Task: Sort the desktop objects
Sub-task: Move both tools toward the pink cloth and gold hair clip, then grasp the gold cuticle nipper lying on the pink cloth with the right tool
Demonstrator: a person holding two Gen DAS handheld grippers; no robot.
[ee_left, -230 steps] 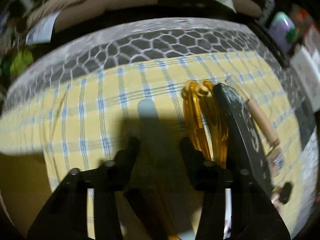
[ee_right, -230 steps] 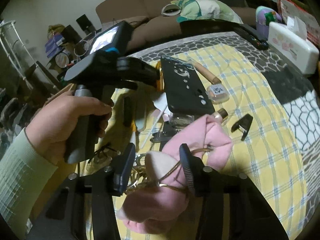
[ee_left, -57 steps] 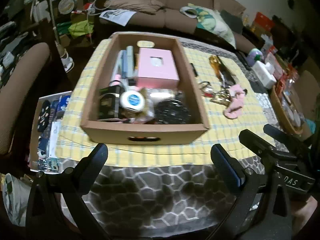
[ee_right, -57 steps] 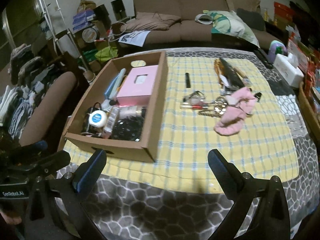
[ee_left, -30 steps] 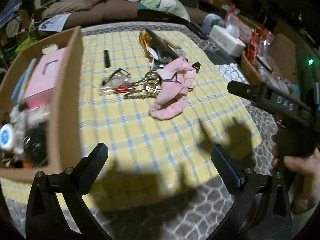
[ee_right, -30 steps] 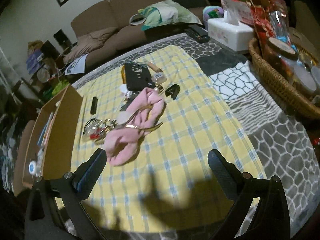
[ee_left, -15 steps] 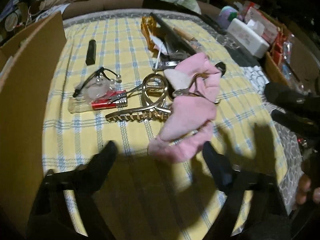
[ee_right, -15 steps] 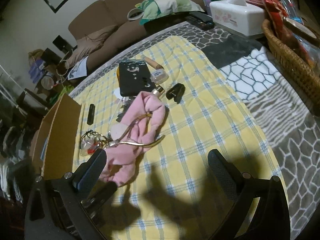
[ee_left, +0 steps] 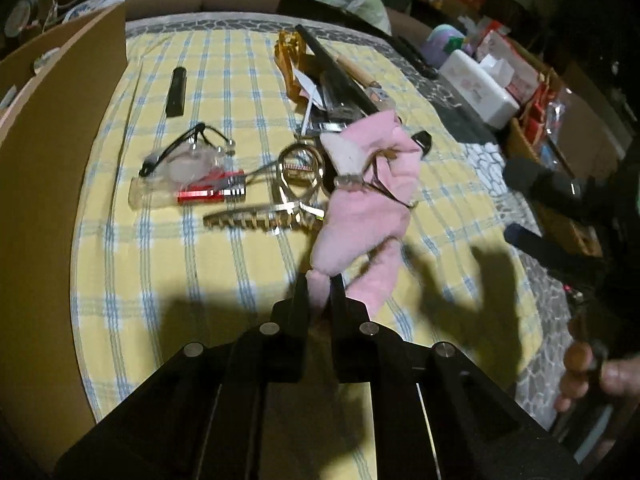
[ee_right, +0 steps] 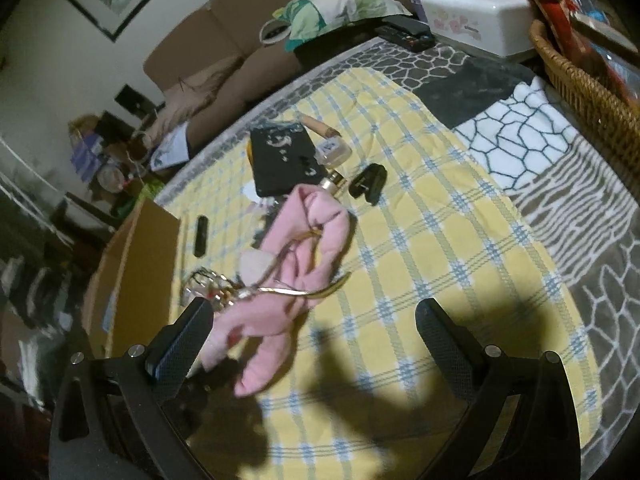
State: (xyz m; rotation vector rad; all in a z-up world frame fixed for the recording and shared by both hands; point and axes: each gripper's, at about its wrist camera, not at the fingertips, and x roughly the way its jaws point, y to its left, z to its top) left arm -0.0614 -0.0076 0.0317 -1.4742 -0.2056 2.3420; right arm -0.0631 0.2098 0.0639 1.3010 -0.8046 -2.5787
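Note:
My left gripper (ee_left: 319,285) is shut on the near end of a pink cloth (ee_left: 366,200) that lies on the yellow checked tablecloth; gold-rimmed glasses (ee_left: 372,176) lie across the cloth. The cloth also shows in the right wrist view (ee_right: 296,256). My right gripper (ee_right: 312,332) is open and empty, hovering above the cloth's near end. A gold hair claw (ee_left: 260,218), a red-and-clear lighter (ee_left: 192,196), black glasses (ee_left: 184,152), a black stick (ee_left: 176,92) and a black case (ee_right: 280,160) lie around it.
A cardboard box (ee_left: 48,132) stands at the left, also in the right wrist view (ee_right: 128,272). A black clip (ee_right: 368,184) lies right of the cloth. A white tissue box (ee_right: 476,12) and a wicker basket (ee_right: 580,76) stand at the far right. A sofa is behind.
My left gripper has come down to the pink cloth and closed on its near end. My right gripper has moved lower and closer over the cloth, staying open.

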